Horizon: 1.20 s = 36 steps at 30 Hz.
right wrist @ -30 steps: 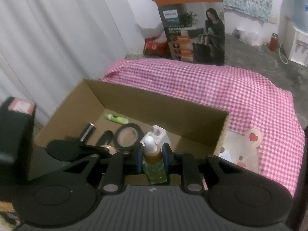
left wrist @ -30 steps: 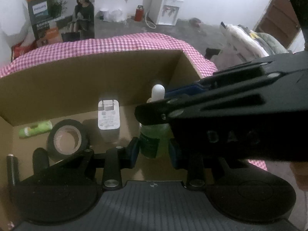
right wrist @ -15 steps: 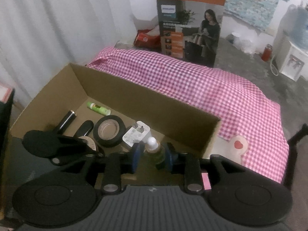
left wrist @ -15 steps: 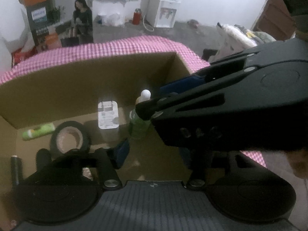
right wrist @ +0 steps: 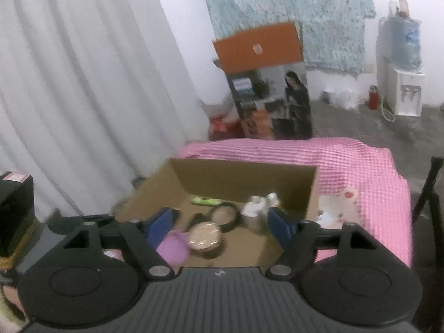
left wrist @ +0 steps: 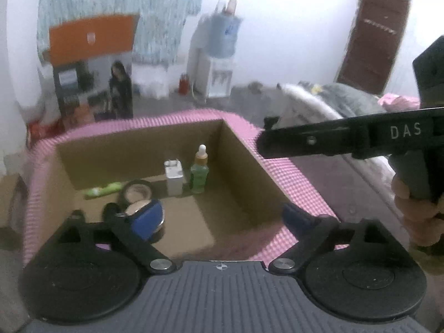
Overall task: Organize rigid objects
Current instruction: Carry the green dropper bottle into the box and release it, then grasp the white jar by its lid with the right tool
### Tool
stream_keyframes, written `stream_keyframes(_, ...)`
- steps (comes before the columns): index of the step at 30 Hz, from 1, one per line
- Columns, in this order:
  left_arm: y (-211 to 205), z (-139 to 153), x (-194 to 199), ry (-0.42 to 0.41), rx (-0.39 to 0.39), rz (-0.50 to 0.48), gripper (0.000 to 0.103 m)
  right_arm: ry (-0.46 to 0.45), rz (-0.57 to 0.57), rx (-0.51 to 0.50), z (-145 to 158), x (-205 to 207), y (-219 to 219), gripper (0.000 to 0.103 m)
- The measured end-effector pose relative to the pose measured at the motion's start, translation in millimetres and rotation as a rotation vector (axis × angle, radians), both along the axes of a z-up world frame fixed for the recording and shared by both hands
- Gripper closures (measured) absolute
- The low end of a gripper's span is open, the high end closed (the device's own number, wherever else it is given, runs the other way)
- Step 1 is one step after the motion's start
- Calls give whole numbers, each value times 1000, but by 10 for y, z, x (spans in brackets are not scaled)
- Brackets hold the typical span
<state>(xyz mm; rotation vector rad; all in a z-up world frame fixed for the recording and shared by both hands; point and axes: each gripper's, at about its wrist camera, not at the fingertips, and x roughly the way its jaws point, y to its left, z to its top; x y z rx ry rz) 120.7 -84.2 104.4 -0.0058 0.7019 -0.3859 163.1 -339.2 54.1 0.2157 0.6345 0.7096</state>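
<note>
An open cardboard box (left wrist: 138, 141) sits on a pink checked cloth. A green dropper bottle (left wrist: 199, 170) stands upright near its back right corner, beside a white charger (left wrist: 174, 176). A black tape roll (left wrist: 138, 191), a green tube (left wrist: 104, 189) and a round compact (left wrist: 136, 207) also lie inside. My left gripper (left wrist: 220, 217) hangs above the box's near edge, its jaws opening with nothing held. My right gripper (right wrist: 222, 223) is also back from the box (right wrist: 244, 177), its jaws opening and empty. The bottle (right wrist: 272, 197) is blurred there.
The right gripper's black body (left wrist: 347, 138) and the hand holding it (left wrist: 416, 216) cross the right side of the left wrist view. A purple object (right wrist: 172, 247) lies by the box's near left. Beyond the table stand a printed carton (right wrist: 266, 83), a water dispenser (right wrist: 402, 83) and white curtains.
Both grippers were shut on the dropper bottle inside the box. Both have let go, opened wide and drawn back and up; the bottle stays standing in the box.
</note>
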Motion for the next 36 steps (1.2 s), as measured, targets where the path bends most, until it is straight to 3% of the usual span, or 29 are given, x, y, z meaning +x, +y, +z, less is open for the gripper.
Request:
stream_keyframes(4,197,0,-444,-42,24,10,3,1,14,85,-55,-436,-5,21)
stream_keyframes(10,433,-273,-810,-33,53,75,3,44,45,146,-268,-813,256,21)
stream_keyframes(14,533,-532,-833,-26,103,152,3,77,86,125,-405,-906,575,21)
stream_keyframes(25,840,-883,-559,-56,125,256,5,143,140,47,-662,-733,1377,21)
stream_keyframes(28,908,-972,-456,-38,118,263,11,155,134,24,-741,-625,1565,21)
stream_keyframes(33,954,-1051,-388,-6,105,263,31,184,136,19,-837,-521,1716,22)
stream_keyframes(36,948,-1056,-402,1,92,261,45,205,142,20,-870,-488,1767,30)
